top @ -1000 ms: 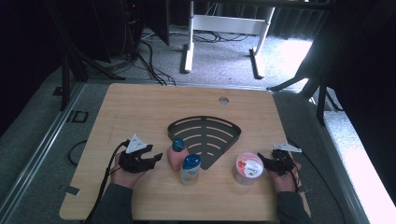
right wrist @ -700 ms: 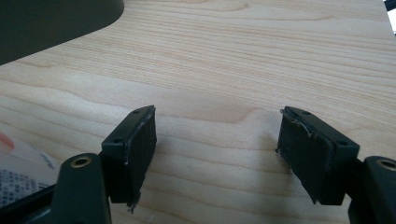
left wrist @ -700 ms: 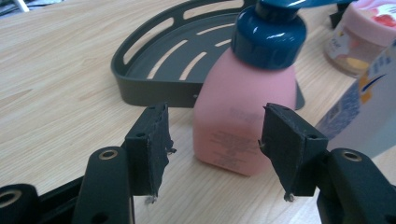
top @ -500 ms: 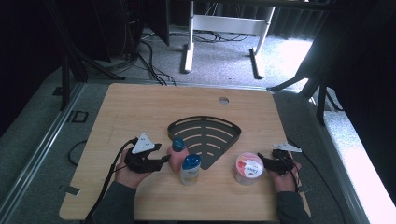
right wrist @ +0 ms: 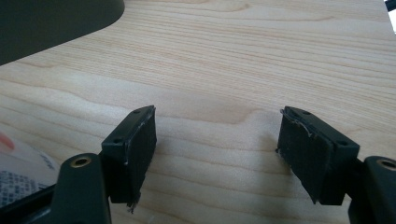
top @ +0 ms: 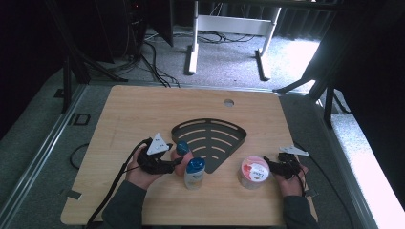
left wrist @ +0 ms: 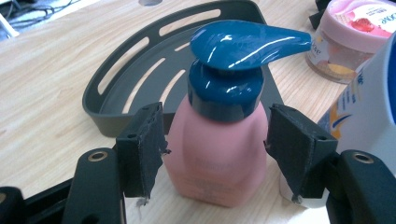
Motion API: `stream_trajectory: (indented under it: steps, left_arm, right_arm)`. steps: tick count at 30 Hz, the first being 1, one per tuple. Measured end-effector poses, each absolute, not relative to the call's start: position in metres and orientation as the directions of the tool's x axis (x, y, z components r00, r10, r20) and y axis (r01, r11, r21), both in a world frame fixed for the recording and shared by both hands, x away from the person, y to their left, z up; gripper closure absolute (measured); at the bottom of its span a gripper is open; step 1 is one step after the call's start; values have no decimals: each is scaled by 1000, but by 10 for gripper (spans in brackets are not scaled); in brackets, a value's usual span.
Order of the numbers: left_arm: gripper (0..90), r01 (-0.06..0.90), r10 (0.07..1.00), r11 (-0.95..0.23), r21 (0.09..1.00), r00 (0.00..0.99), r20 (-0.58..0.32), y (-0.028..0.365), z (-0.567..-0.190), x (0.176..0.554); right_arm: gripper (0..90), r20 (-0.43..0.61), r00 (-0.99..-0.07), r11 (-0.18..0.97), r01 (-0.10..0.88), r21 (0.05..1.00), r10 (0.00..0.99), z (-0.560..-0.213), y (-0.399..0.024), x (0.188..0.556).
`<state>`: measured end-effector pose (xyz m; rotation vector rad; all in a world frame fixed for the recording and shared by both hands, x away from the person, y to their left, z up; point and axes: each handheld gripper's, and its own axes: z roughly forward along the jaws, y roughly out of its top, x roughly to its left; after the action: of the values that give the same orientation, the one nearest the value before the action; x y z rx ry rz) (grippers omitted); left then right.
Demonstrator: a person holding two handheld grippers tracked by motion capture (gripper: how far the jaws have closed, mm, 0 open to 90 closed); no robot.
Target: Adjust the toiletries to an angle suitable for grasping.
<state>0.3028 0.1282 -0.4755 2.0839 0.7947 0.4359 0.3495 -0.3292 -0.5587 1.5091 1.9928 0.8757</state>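
Observation:
A pink pump bottle (left wrist: 215, 158) with a dark blue pump head (top: 182, 148) stands on the wooden table (top: 138, 114). My left gripper (left wrist: 217, 119) has just been opening its jaws. They now stand on either side of the bottle's body, very close to it, without squeezing it. In the high view the left gripper (top: 175, 163) reaches in from the bottle's left. My right gripper (right wrist: 217, 140) is open over bare wood, with nothing between its pads. It sits just right of a pink jar (top: 253, 172) in the high view, where the right gripper (top: 271, 167) points left.
A white bottle with a blue cap (top: 195, 172) stands right beside the pink one, close to my left gripper's far jaw. A black slotted corner shelf (top: 210, 138) lies flat behind them. Beyond it the table has a cable hole (top: 228, 102).
My left gripper has moved right and a little up, so that its jaws now straddle the pink bottle. The right hand and the jar have stayed put.

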Motion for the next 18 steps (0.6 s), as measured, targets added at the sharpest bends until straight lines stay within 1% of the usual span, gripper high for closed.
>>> stream_trajectory:
  steps: [6,9,18]
  left_arm:
    - [402,378,673,-443,813,739,23,124,-476,307]
    - [427,382,669,-432,817,743,6,123,-476,308]
    - [435,377,667,-435,818,745,11,119,-477,310]
  right_arm:
    - [276,-2,-271,184,650,738,963,-559,-329,350]
    - [276,-2,-270,184,650,738,963,-559,-329,350]
    - [276,-2,-271,184,650,737,963,-559,-329,350]
